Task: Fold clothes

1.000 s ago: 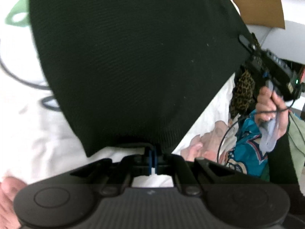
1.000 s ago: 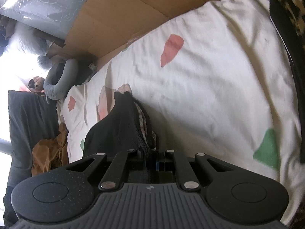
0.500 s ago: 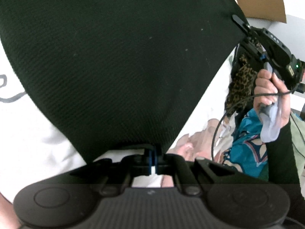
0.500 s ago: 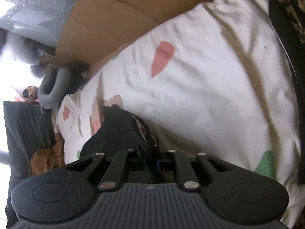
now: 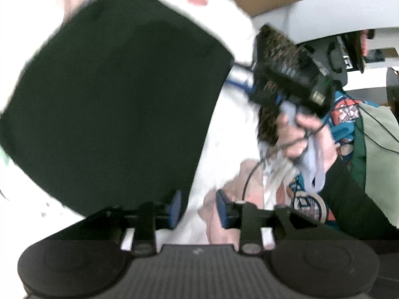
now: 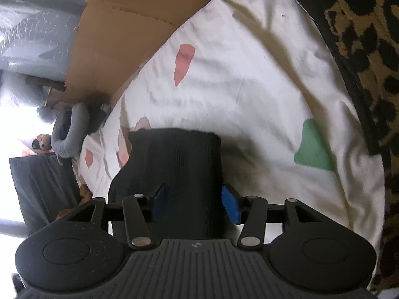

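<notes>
The black garment (image 5: 112, 104) has slipped free as both grippers, left (image 5: 198, 208) and right (image 6: 195, 204), are opening, gripping nothing.

Left wrist view looks steeply down, close over the white bedsheet with pink and green patches (image 5: 232, 129). Right wrist view likewise, nearer. Both share the sheet and the black ribbed knit garment (image 6: 179, 174).

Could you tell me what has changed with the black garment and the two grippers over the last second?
Both grippers let go. The left gripper is opening, clear of the black garment. The right gripper is opening too, with cloth between its fingers. The patterned sheet stayed put.
</notes>
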`<move>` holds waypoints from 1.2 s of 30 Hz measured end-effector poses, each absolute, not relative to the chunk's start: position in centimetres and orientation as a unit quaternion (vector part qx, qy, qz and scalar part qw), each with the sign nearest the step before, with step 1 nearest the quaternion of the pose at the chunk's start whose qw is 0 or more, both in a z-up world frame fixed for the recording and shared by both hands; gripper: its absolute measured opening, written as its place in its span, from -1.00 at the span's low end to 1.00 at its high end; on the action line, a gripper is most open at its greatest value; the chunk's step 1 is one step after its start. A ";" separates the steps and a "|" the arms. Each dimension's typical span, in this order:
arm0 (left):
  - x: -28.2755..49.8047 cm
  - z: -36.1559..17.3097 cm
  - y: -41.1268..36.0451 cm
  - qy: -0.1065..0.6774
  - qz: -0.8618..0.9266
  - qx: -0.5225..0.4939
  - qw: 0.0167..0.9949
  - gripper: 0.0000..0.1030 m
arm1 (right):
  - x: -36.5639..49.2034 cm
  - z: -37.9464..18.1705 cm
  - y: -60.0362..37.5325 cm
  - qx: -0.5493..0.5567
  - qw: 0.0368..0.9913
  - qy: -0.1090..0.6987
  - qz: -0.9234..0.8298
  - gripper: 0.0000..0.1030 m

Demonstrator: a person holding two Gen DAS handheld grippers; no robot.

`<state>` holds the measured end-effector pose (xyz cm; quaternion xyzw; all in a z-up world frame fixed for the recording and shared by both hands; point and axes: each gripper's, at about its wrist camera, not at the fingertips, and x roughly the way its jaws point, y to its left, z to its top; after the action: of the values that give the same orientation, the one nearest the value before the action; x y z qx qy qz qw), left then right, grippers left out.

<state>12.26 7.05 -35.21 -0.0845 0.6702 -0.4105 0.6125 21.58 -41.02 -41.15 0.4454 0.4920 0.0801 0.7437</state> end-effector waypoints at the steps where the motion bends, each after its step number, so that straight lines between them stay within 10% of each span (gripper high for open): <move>1: 12.6 -34.5 6.1 0.659 -0.417 -0.078 0.622 -0.01 | 21.3 -41.0 -40.9 0.444 0.744 0.492 0.081 0.12; 24: 22.8 -35.1 5.9 0.518 -0.391 0.114 0.753 0.74 | 17.4 -42.3 -37.3 0.466 0.731 0.489 0.098 0.29; 36: 28.1 -39.7 6.2 0.551 -0.389 0.052 0.737 0.61 | 17.3 -43.9 -36.0 0.467 0.737 0.479 0.096 0.28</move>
<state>28.06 6.16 -39.68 0.0522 0.5508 -0.3887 0.7368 17.30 -35.97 -43.93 0.4671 0.4793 0.0958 0.7368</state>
